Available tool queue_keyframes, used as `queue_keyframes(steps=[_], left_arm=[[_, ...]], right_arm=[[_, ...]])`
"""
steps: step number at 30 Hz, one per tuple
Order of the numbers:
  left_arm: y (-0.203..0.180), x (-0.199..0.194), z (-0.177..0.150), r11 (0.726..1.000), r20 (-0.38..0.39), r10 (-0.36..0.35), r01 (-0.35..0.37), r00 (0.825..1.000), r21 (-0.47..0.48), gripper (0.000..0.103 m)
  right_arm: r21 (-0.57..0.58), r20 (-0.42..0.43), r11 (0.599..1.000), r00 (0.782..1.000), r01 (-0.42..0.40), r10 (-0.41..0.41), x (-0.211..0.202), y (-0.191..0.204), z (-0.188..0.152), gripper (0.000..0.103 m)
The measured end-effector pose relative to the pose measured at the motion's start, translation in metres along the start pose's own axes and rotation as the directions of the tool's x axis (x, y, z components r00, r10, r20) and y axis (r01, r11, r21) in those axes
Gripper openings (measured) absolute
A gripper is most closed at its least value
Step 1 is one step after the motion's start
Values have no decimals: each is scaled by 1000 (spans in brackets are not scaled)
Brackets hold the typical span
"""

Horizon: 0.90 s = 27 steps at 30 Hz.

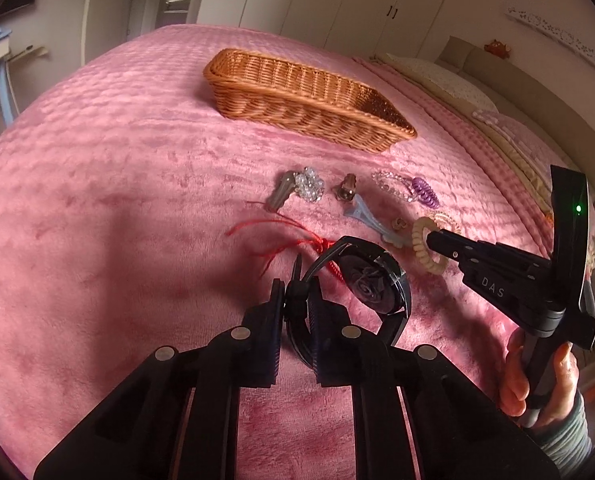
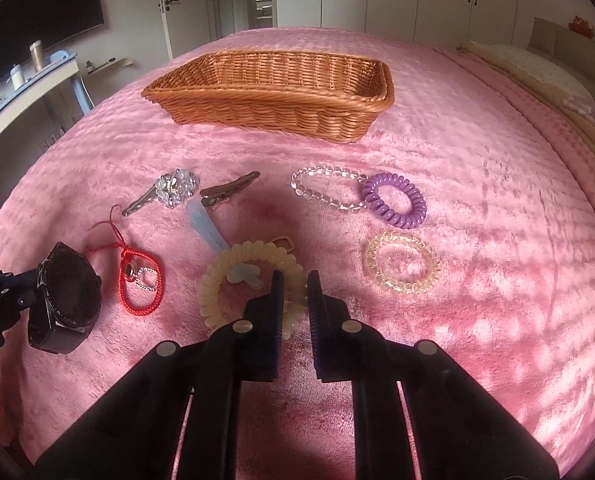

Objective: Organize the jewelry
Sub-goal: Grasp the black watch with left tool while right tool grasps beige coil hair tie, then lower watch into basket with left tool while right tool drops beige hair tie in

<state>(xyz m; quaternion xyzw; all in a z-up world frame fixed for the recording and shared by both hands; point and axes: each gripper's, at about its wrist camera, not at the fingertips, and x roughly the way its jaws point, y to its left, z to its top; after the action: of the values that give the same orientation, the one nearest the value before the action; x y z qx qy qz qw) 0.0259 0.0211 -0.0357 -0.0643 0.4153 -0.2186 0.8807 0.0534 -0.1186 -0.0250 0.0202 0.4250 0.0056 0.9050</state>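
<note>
The left gripper [image 1: 295,300] has its jaws closed on the strap of the black watch [image 1: 361,280], held just above the pink bed [image 1: 137,200]. The right gripper [image 2: 295,292] has narrow jaws around the rim of the cream spiral hair tie [image 2: 249,284]. The wicker basket [image 2: 273,112] stands beyond the other jewelry.

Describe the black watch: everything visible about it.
The watch is a black wristwatch with a round, glossy dark face, a marked bezel and a dark strap curling into a loop. The left hand-held gripper is shut on its strap, holding the case tilted, face angled up. In the right wrist view, the watch sits at the left end of the jewelry, beside the red cord bracelet, above the pink bedspread. Whether it touches the bedspread is unclear.
</note>
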Motion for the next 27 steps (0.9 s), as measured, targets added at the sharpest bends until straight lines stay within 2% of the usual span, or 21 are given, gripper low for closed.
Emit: queue_keyframes(steps=[6, 14, 21, 24, 27], left_arm=[[-8, -21, 30, 1000, 93, -20, 18, 995, 21, 10], [-22, -19, 101, 998, 195, -9, -5, 981, 69, 10], [-30, 14, 172, 995, 250, -11, -15, 968, 100, 10], [-31, 42, 196, 994, 247, -10, -16, 969, 104, 10], [-27, 79, 214, 995, 205, 22, -41, 979, 90, 10]], right_arm=[[40, 83, 999, 996, -16, 13, -27, -10, 16, 10], [37, 199, 999, 980, 1, -9, -45, -21, 79, 10], [56, 229, 998, 973, 14, -26, -13, -38, 148, 10], [74, 205, 997, 978, 9, -24, 15, -46, 176, 10], [94, 137, 995, 991, -12, -1, 54, -54, 198, 10]])
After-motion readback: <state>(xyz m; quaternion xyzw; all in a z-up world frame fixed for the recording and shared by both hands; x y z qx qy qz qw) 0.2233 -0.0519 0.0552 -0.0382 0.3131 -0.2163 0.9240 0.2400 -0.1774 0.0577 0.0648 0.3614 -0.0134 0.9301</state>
